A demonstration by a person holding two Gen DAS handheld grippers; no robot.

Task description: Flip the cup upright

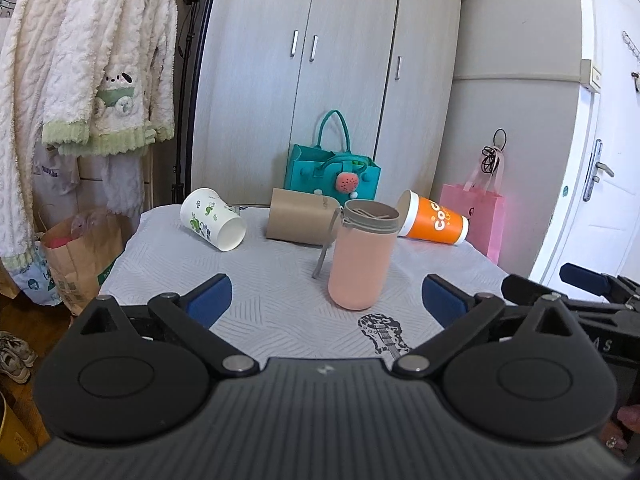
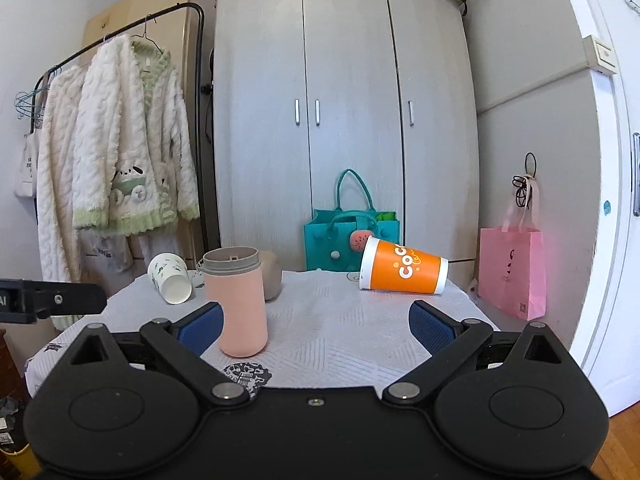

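Observation:
A pink cup (image 1: 360, 258) with a grey rim stands upright on the table; it also shows in the right wrist view (image 2: 240, 306). An orange cup (image 1: 434, 220) (image 2: 402, 266) lies on its side at the far right. A white cup with green prints (image 1: 212, 219) (image 2: 170, 278) lies on its side at the far left. A brown cup (image 1: 298, 216) (image 2: 272, 276) lies on its side behind the pink one. My left gripper (image 1: 326, 300) is open and empty, short of the pink cup. My right gripper (image 2: 316, 322) is open and empty, the pink cup beside its left finger.
The table wears a pale patterned cloth (image 1: 260, 292). Behind it stand a teal bag (image 1: 332, 176), a pink bag (image 1: 476, 216) and a grey wardrobe (image 1: 320, 80). Robes hang on a rack at the left (image 1: 80, 60). A brown paper bag (image 1: 76, 260) sits on the floor.

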